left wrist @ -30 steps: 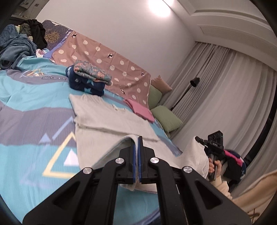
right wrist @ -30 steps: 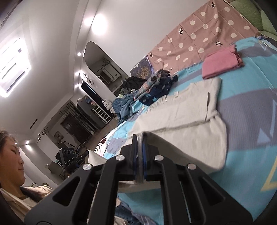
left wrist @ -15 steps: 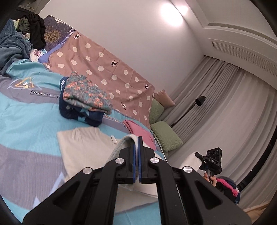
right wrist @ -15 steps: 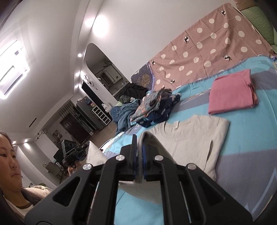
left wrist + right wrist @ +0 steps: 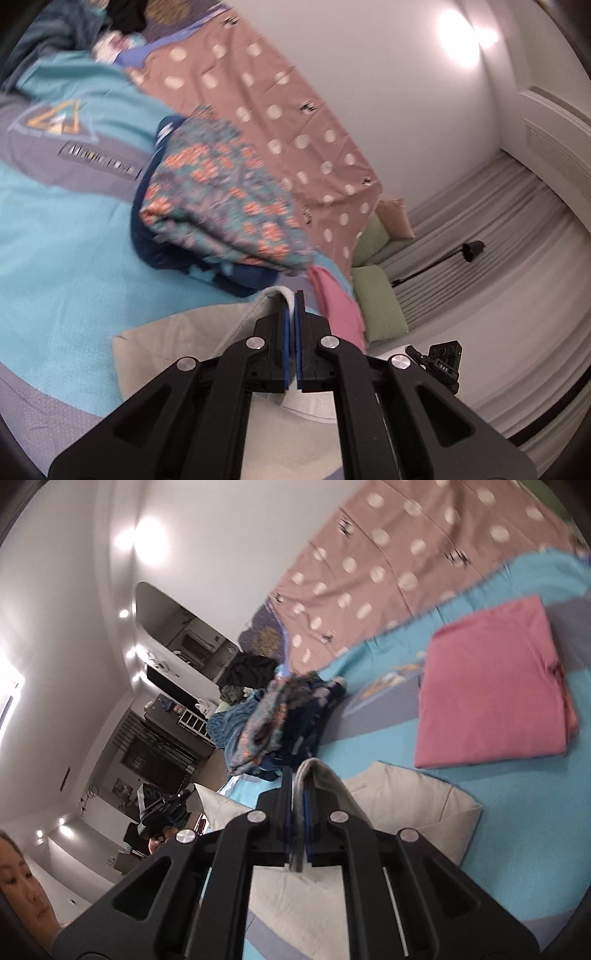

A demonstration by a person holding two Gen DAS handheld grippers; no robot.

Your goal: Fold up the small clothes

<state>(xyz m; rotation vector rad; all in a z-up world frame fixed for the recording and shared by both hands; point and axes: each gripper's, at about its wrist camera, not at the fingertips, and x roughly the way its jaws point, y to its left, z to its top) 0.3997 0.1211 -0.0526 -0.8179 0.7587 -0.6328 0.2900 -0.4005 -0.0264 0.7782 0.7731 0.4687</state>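
Left wrist view
My left gripper (image 5: 294,295): fingers (image 5: 282,332) clenched on a fold of the cream garment (image 5: 177,354), which arches up over the left pad at the tips.
Pose: I point it slightly downward across the bed (image 5: 62,236), rolled so the bed tilts in view.
Cream garment: it runs from my fingertips down and to the left, lying flat on the blue bedcover below and beside my fingers.
Ahead of the fingers: a floral folded piece (image 5: 221,206) sits on a navy piece (image 5: 236,275), just beyond the tips and up to the left.
Right of the tips: a pink folded garment (image 5: 338,306), close beside them.
Further right: my other gripper's camera block (image 5: 441,363), low beside my right finger.

Right wrist view
My right gripper (image 5: 300,775): fingers (image 5: 284,812) clamped on a cream fold, which loops over the right pad at the tips.
Pose: aimed a little downward over the bed, rolled to one side.
Cream garment: it spreads right of my fingers (image 5: 406,805) and under them, resting on the bedcover.
Pink folded garment (image 5: 491,686): flat on the bed, up and to the right of the tips, apart from the cream cloth.
Floral and navy stack (image 5: 280,720): just beyond the tips, slightly left.
Dotted brown sheet (image 5: 388,561): far beyond, along the wall.
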